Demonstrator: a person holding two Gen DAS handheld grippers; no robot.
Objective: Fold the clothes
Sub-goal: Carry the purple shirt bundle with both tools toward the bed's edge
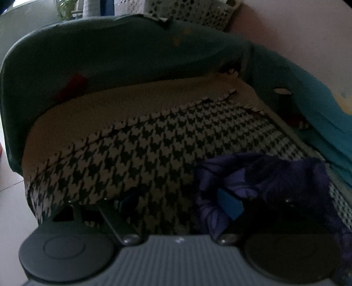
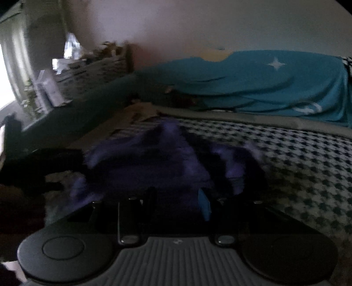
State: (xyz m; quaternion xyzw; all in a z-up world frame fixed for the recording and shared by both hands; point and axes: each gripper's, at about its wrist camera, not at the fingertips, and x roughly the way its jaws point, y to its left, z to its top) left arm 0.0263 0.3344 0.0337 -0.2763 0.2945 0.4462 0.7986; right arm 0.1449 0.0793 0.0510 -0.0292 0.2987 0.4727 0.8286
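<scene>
The purple garment (image 1: pixel 275 187) lies crumpled on a houndstooth cover (image 1: pixel 154 143) that is spread over what looks like a sofa seat. In the left wrist view it sits at the lower right, bunched around the blue-padded finger (image 1: pixel 230 204) of the left gripper (image 1: pixel 176 203). That gripper's fingers stand spread wide; its other finger rests over bare houndstooth cloth, and nothing is pinched between the two, though purple folds touch the blue pad.

In the right wrist view, which is blurred, the same garment (image 2: pixel 154 162) fills the middle, heaped just ahead of the right gripper (image 2: pixel 178 202). Its fingers are partly closed with purple fabric between them, but the dimness and blur hide whether the pads press on the cloth, so I cannot tell if it is gripped.

A teal garment (image 2: pixel 275 83) hangs over the backrest behind the seat. A dark green cloth (image 1: pixel 121 48) drapes over the armrest. A patterned basket (image 1: pixel 193 11) stands beyond it near the wall.
</scene>
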